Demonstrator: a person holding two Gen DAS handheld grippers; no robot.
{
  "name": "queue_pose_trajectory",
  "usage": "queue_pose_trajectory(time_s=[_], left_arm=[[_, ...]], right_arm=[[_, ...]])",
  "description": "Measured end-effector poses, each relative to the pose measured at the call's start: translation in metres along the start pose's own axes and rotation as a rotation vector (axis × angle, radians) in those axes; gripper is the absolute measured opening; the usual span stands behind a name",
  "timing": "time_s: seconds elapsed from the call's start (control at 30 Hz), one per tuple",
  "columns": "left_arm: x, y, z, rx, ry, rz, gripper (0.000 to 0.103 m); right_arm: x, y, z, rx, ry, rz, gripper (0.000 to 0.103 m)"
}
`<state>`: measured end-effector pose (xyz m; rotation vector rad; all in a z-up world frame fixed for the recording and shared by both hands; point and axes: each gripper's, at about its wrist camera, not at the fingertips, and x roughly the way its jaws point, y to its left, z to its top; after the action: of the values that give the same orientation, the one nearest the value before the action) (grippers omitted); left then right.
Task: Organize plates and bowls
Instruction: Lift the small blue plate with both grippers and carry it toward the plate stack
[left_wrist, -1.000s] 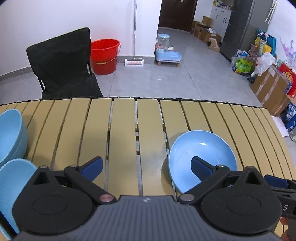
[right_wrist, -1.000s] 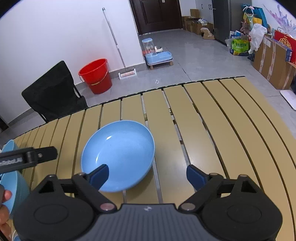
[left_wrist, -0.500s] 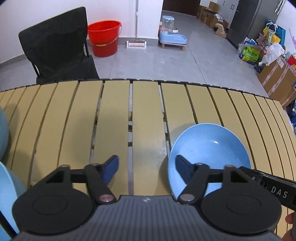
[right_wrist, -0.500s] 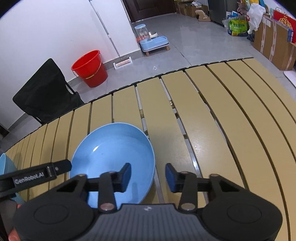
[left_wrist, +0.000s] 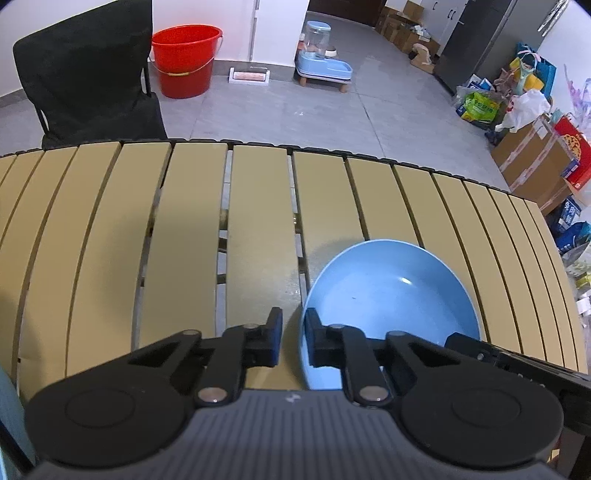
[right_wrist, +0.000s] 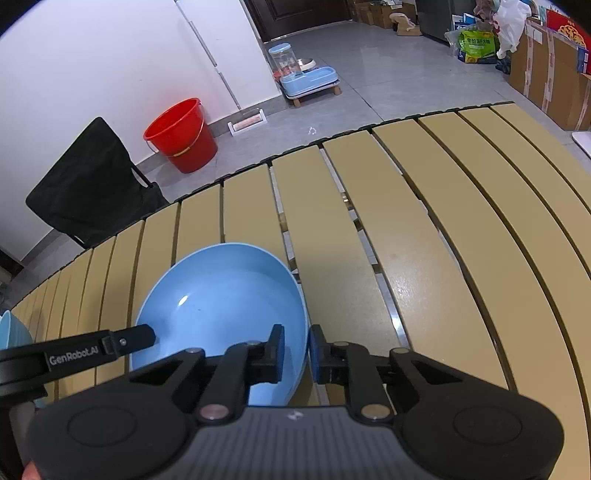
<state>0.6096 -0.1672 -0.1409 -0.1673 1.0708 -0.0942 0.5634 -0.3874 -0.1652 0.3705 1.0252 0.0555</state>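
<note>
We saw the blue bowl (left_wrist: 391, 295) sitting upright on the slatted counter (left_wrist: 192, 236), toward the counter's near edge and well back from its far edge. It was wide and shallow, with a small glint of light on its inner surface.

The left hand-held gripper (left_wrist: 293, 341) straddled the bowl's left rim: its right finger sat inside the bowl and its left finger outside over the slats. Its jaws had just been closing, and they stood nearly together with the rim between them; the pads appeared to pinch it.

The right hand-held gripper (right_wrist: 296, 350) had the opposite rim of the same bowl (right_wrist: 221, 306) in the same way, its left finger inside the bowl and its right finger outside. Its jaws had also just been closing, and only the thin edge of the rim kept them apart. From the right wrist view, one black finger of the left hand-held gripper (right_wrist: 129, 338) reached in over the bowl's rim from the left.

At the counter's left edge, a sliver of more blue dishes (right_wrist: 13, 334) showed in the right wrist view, too cropped for us to count.

Beyond the counter's far edge, on the grey tiled floor, stood a black folding chair (left_wrist: 88, 74), a red bucket (left_wrist: 184, 61) beside it, and a blue pet feeder (left_wrist: 323, 62) further right. Cardboard boxes (left_wrist: 535, 158) and bags stood along the right side of the room.
</note>
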Motion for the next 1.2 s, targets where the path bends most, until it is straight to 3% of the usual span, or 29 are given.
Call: queue_pose_trajectory(time_s=[0.17,0.5,1.2], left_arm=[[0.000,-0.002,-0.004,-0.007,-0.004,-0.013,0.006],[-0.016,-0.009,-0.008,0.012,-0.033,-0.026,0.006],[-0.122,-0.010,-0.051,0.027,-0.109,-0.046,0.006]], right_arm=[[0.001,-0.003,-0.001,0.012,-0.002,0.012,0.006],[-0.009,-0.003,-0.004,0.025,-0.028,0.008,0.005],[-0.103,0.016,-0.044,0.011,-0.086,0.012,0.005]])
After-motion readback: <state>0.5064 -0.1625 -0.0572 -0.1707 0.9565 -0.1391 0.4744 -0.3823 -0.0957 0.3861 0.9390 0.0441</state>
